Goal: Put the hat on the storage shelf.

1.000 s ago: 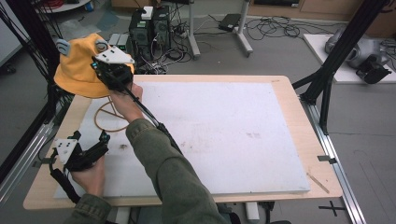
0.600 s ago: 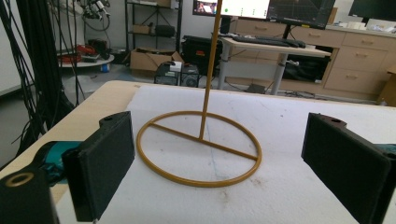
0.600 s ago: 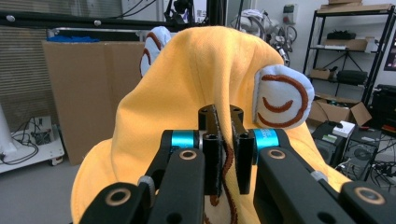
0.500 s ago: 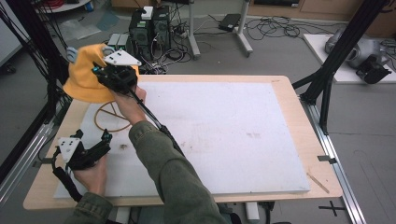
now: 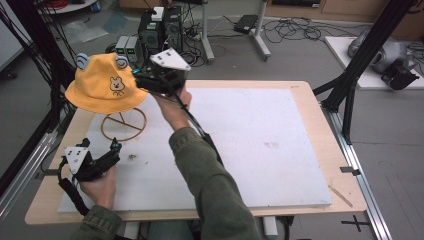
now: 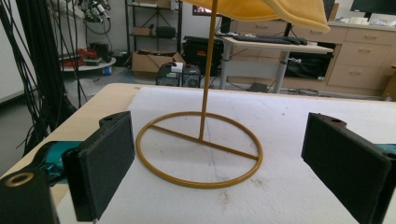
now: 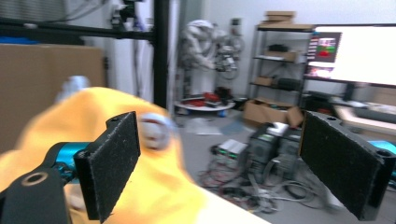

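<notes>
A yellow bucket hat [image 5: 107, 85] with small ears and a bear face sits atop a gold wire stand [image 5: 123, 125] at the table's back left. In the left gripper view the stand's ring base [image 6: 201, 149] lies straight ahead, and its pole rises into the hat's brim [image 6: 280, 11]. My right gripper [image 5: 141, 79] is raised just right of the brim, open, with nothing between its jaws. The hat [image 7: 130, 186] is blurred at the lower left of the right gripper view, behind the right gripper [image 7: 219, 154]. My left gripper [image 5: 114, 152] rests low at the front left, open, facing the base.
A white board [image 5: 260, 140] covers most of the wooden table [image 5: 320, 100]. Black frame posts [image 5: 350, 80] stand at the right and left edges. Computer cases [image 5: 160, 27] and cables sit on the floor behind the table.
The hat has shifted a little to the right and settled level on the stand. My right gripper has drawn away to the right of the brim. The left gripper has barely moved.
</notes>
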Demonstrator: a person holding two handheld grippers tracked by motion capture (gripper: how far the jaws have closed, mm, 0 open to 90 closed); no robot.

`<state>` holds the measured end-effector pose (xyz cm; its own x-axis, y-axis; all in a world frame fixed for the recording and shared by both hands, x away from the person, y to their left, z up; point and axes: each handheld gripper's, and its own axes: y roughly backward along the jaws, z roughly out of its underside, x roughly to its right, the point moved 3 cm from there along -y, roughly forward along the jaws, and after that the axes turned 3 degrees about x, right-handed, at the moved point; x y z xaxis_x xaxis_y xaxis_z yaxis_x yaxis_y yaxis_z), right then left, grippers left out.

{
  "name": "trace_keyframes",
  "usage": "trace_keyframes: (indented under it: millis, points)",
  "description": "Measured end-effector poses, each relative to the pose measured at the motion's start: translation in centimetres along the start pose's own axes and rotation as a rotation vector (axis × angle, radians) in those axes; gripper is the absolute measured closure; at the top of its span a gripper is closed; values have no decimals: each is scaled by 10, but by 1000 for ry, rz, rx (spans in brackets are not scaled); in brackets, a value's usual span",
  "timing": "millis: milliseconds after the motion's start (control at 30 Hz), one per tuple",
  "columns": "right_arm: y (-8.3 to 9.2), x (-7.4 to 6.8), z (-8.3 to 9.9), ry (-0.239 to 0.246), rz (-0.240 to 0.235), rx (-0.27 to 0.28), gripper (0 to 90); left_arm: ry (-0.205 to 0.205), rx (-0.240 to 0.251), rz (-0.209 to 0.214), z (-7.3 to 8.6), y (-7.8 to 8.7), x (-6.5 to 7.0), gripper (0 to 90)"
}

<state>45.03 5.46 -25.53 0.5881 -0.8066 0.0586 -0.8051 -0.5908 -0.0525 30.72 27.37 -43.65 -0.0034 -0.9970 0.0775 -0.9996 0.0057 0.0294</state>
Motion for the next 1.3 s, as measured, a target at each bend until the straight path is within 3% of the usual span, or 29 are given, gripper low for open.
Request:
trace_keyframes:
  millis: [200,333,533,633,667,800,833,867,1000,1167,1300]
  points:
    - [49,66,-5,-27,127,29,123,-1,5,9,-1,-1,5,100]
    - [94,106,-4,-10,207,42,122,-6,-1,15,0,-2,8,99]
    - [163,151,6,14,323,77,122,-5,0,7,-1,-1,8,99]
    - [182,158,15,21,358,87,122,0,3,1,-1,-2,8,99]
    - [198,162,25,37,389,90,122,-2,3,0,-1,-2,8,99]
    - [219,164,55,23,409,61,122,0,5,-6,-1,-3,8,100]
    - [222,164,63,14,412,52,119,-2,6,-8,-1,-3,8,99]
    - [222,164,70,-1,421,1,109,-3,8,-9,-1,-4,8,100]
    - [229,160,99,-7,422,8,109,-3,8,-9,-1,-4,8,99]
    - [238,157,138,-43,421,-55,109,-2,6,-12,0,-5,7,99]
    - [242,159,150,-62,429,-73,109,-3,4,-11,0,-5,8,99]
